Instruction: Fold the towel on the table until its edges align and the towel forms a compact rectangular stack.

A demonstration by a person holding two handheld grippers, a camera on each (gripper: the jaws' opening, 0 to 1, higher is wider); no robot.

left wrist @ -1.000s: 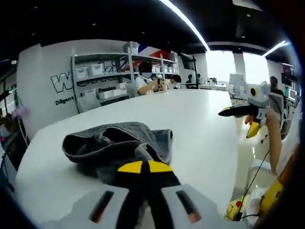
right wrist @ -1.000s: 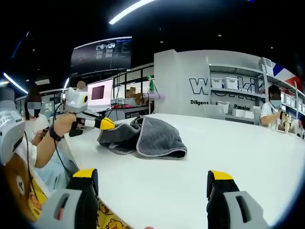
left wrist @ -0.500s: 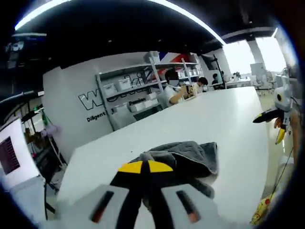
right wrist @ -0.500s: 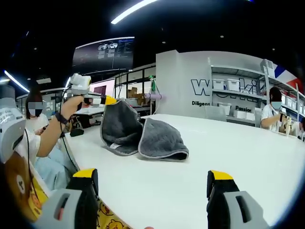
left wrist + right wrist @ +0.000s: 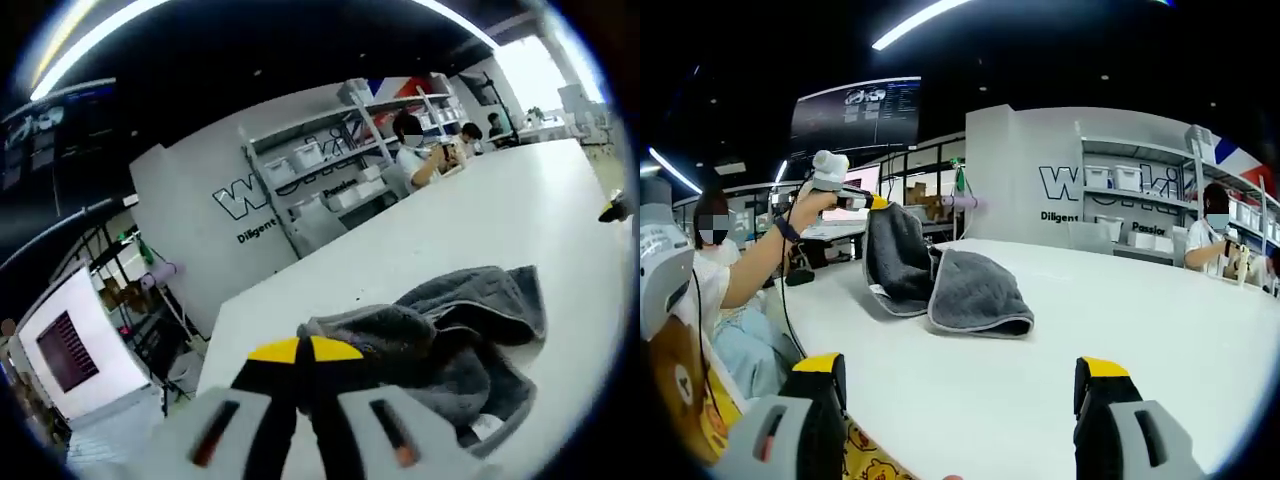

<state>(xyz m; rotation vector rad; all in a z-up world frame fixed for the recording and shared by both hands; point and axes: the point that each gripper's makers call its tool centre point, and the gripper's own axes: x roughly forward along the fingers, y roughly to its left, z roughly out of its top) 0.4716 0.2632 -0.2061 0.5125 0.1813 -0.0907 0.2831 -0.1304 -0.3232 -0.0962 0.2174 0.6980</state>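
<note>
Left gripper [image 5: 305,352]: yellow-tipped jaws closing on one edge of the towel, lifting it; also showing in the right gripper view [image 5: 872,202], held up in a hand [image 5: 810,205].
Right gripper [image 5: 958,385]: jaws standing wide apart, gripping nothing, hovering over the table edge.
Thick dark grey terry towel [image 5: 945,283]: one part hanging from the raised edge, the rest lying crumpled and bunching in soft folds.
Large white table [image 5: 1110,310]: carrying the towel near its left end.

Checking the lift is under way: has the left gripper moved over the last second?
Yes. The left gripper, shut on the grey terry towel, has risen from the white table edge, up against the background monitors.
</note>
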